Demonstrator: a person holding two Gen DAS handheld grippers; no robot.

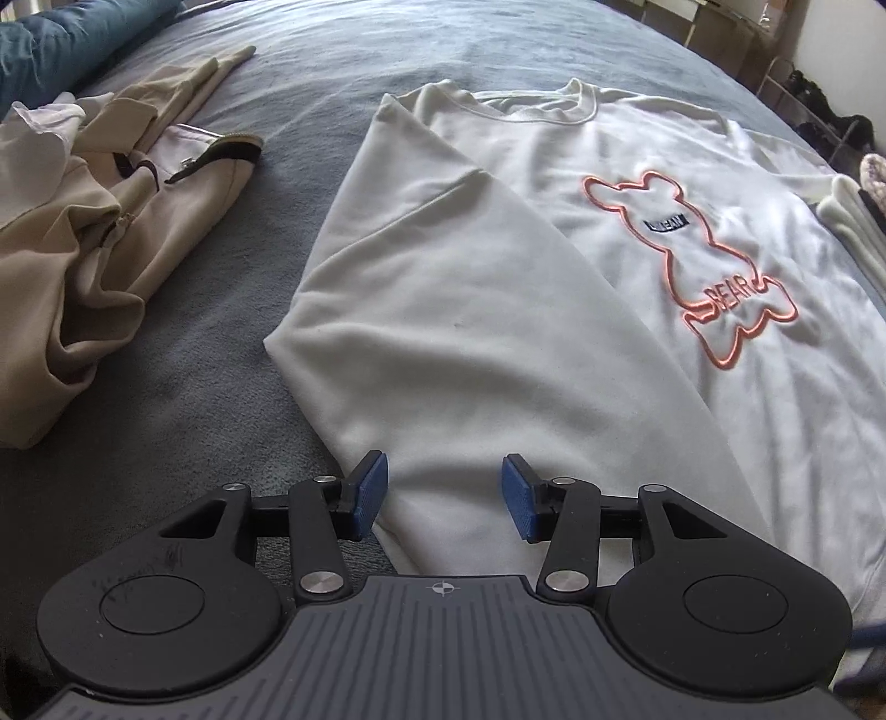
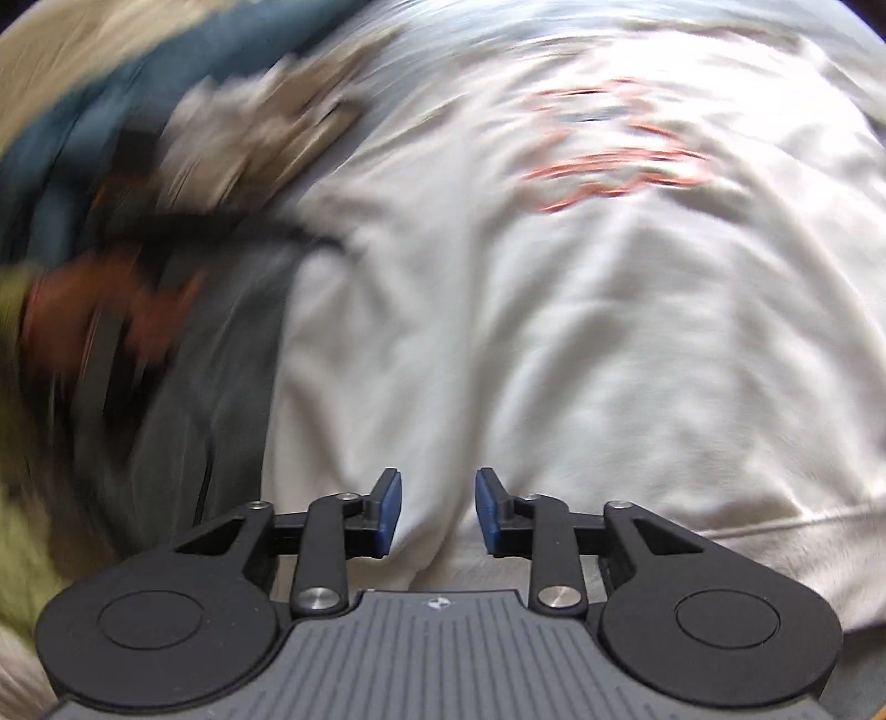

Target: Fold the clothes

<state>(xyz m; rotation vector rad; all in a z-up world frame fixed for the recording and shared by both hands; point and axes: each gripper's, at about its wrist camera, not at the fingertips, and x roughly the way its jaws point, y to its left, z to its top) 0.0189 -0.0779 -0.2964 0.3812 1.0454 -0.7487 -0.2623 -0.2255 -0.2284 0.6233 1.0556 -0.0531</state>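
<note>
Left tongs (image 1: pixel 444 495) and right tongs (image 2: pixel 437 512) gape, empty.

- We count one white sweatshirt (image 1: pixel 554 310), spread flat on the bed (image 1: pixel 232 343).
- We count one orange bear outline (image 1: pixel 714 260) on its chest, and one sleeve (image 1: pixel 443 310) folded over the front.
- We count one crumpled pile of beige clothes (image 1: pixel 94 221) to the left of it; how many garments are in the pile we cannot tell.
- We count one blue cover (image 1: pixel 61 39) bunched at the far left corner of the bed.
- We count two tongs, the left tongs (image 1: pixel 444 495) and the right tongs (image 2: pixel 437 512), each with two blue pads (image 1: pixel 368 498).
- We count one grey bed cover beneath it all.
</note>
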